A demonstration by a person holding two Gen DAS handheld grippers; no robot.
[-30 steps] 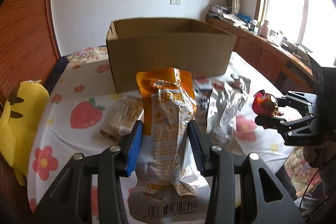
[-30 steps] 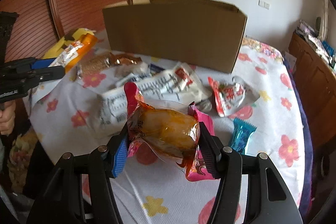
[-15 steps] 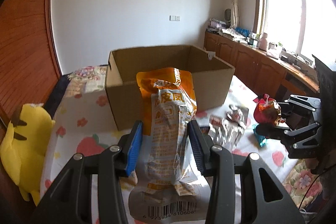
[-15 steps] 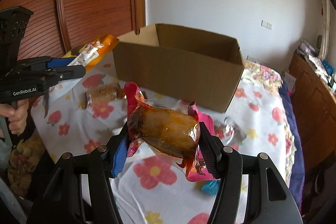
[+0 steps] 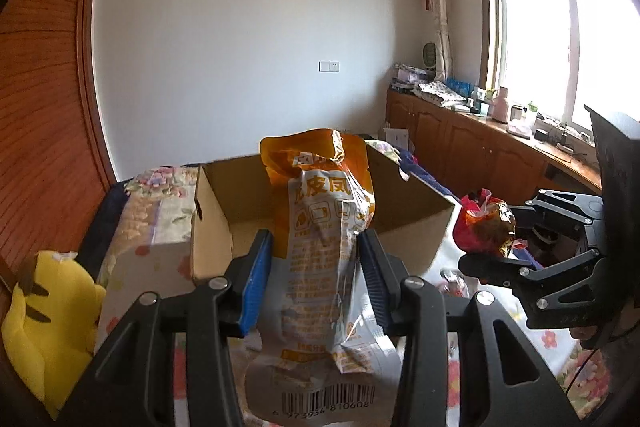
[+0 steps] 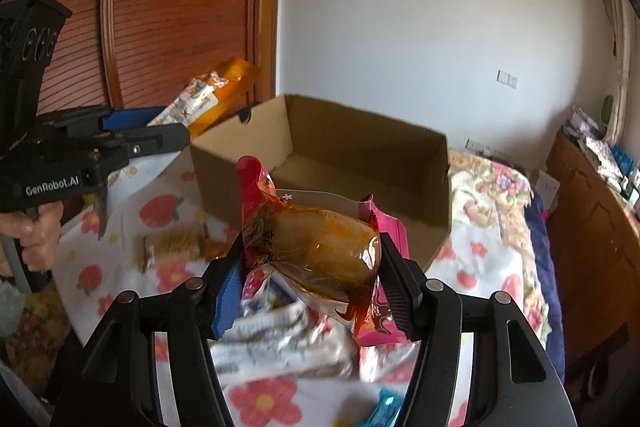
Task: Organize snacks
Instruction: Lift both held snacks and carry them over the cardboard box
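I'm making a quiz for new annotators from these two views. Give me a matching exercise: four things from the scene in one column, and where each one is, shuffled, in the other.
Things:
1. orange and silver snack pouch
2. pink and clear snack packet
3. open brown cardboard box
4. yellow plush toy

Places:
A. on the flowered cloth, with no snack visible inside
B. in the left gripper
C. at the bed's left edge
D. in the right gripper

Pairs: 1-B, 2-D, 3-A, 4-C

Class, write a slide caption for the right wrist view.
Right gripper holds a pink-edged clear snack pouch before an open brown cardboard box.
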